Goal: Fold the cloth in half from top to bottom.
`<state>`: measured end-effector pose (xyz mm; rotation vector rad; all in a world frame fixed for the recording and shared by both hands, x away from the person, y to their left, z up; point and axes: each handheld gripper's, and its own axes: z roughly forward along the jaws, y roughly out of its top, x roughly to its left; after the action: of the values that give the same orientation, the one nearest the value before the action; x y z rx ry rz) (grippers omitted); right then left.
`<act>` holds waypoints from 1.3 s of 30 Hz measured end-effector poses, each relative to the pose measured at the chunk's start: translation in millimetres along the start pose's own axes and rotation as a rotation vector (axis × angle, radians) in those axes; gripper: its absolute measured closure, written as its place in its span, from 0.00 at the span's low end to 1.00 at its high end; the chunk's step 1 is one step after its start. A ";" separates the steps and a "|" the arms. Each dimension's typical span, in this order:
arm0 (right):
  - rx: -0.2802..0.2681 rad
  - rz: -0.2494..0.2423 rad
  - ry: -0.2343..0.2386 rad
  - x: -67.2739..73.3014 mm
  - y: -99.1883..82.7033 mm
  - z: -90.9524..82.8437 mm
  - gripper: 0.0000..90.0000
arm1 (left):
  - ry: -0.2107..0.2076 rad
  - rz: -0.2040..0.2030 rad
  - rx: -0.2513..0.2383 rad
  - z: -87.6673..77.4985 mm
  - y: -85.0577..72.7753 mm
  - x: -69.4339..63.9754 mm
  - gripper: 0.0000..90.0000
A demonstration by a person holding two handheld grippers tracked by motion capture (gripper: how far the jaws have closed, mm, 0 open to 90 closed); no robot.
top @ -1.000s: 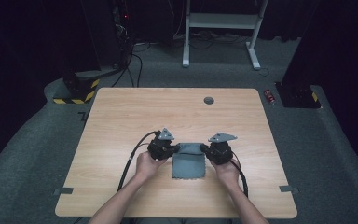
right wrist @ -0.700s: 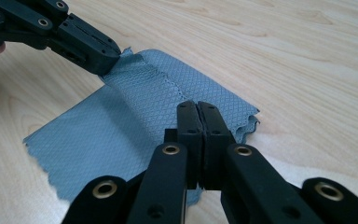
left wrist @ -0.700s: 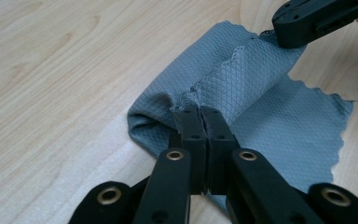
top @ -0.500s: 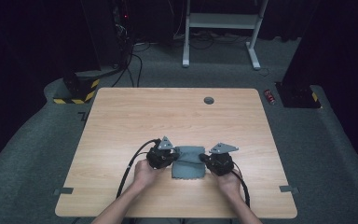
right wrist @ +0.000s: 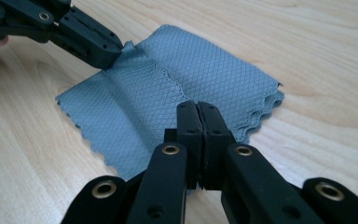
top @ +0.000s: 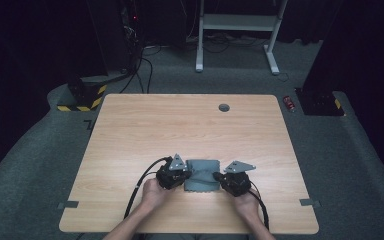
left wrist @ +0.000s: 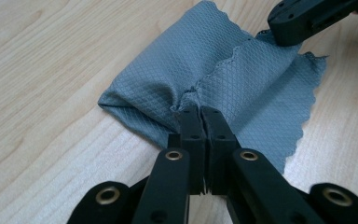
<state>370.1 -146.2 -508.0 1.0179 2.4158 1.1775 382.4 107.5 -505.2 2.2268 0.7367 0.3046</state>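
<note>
Grey cloth (top: 202, 176) lies between both tools, apparently pinched by each.

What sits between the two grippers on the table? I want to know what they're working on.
A folded grey cloth lies between the left gripper and the right gripper, plain in the high view; each has its jaws shut on an edge of it.

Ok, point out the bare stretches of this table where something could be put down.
The whole far half of the table is bare wood, from the far edge with its round grommet down toward the grey cloth. The near left and right corners are free too. The near centre is crowded: left gripper, right gripper, cloth, cables.
</note>
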 end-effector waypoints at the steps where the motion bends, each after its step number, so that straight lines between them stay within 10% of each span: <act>1: -0.001 0.001 0.002 0.7 -2.0 0.2 0.99 | -0.002 -0.002 0.001 -0.3 -0.8 -0.4 0.98; 19: 0.018 0.033 0.027 4.8 -11.0 -4.3 0.84 | -0.018 -0.011 0.012 -10.9 -12.6 -7.8 0.83; 29: -0.041 0.048 0.007 3.2 3.7 -18.3 0.89 | 0.009 -0.093 -0.107 -28.9 2.0 7.8 0.74; 39: 0.065 0.067 0.006 1.5 13.0 8.7 0.86 | 0.028 -0.035 0.023 -0.9 8.3 -6.1 0.63</act>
<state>379.6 -134.6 -503.4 1.1238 2.4567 1.1315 380.6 99.9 -498.5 2.2329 0.7976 0.3121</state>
